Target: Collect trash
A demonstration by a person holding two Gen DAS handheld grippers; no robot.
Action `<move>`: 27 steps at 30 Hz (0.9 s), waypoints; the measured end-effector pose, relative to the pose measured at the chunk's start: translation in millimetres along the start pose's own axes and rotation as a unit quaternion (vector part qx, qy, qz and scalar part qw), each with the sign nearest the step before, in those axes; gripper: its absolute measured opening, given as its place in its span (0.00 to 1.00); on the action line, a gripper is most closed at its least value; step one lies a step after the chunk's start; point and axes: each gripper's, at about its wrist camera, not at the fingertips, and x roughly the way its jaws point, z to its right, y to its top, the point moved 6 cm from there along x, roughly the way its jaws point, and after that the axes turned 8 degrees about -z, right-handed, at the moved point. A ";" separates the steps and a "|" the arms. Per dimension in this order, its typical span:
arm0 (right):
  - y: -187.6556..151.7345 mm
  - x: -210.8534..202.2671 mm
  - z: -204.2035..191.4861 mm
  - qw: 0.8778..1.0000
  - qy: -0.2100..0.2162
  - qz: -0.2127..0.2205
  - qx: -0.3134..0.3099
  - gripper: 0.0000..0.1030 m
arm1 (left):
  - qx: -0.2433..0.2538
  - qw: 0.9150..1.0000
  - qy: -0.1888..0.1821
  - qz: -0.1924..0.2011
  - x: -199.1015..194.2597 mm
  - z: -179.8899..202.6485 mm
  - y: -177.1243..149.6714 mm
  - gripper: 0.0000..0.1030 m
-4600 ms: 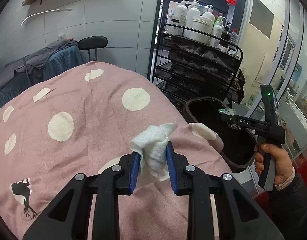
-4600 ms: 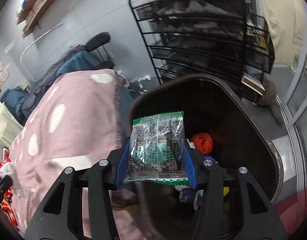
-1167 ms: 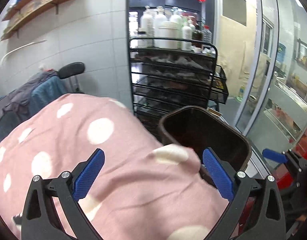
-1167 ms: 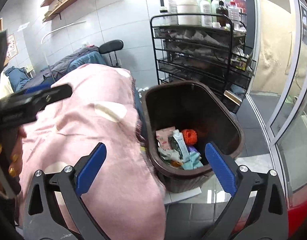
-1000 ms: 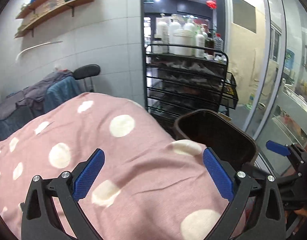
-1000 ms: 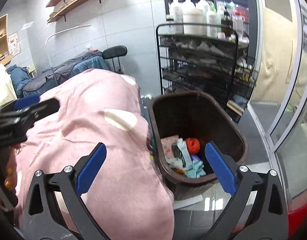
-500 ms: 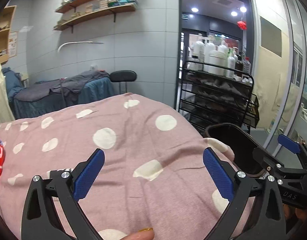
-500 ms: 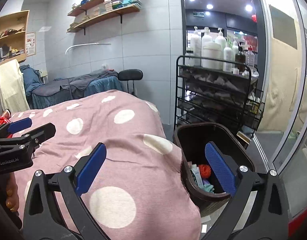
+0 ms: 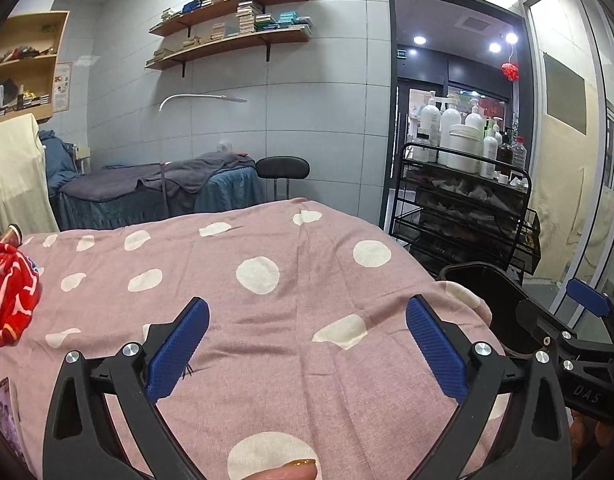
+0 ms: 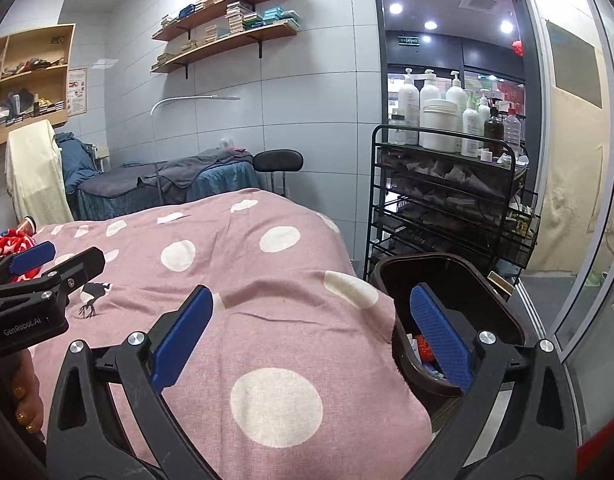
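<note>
Both hand-held grippers, left (image 9: 307, 346) and right (image 10: 311, 336), are spread wide, empty, over the polka-dot bed cover (image 10: 243, 280). The trash bin (image 10: 467, 280) touches its right edge, its contents mostly hidden.

Even, bright indoor light from ceiling spotlights (image 9: 419, 40); sharp focus, soft shadows, strong fisheye bending at edges

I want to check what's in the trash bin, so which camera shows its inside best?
The right wrist view: the trash bin shows its open mouth and some trash at the bottom. The left wrist view catches only part of its rim behind the blanket.
</note>
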 end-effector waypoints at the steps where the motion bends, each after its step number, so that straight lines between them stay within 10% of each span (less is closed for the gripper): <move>1: -0.1 0.1 0.2 1.000 0.000 0.000 0.000 0.95 | -0.001 1.000 0.000 0.001 -0.2 -0.4 0.0 0.95; 27: -0.9 3.7 -0.9 1.000 0.001 -0.004 0.001 0.95 | 0.002 1.000 -0.003 0.011 -8.2 -0.7 1.3 0.95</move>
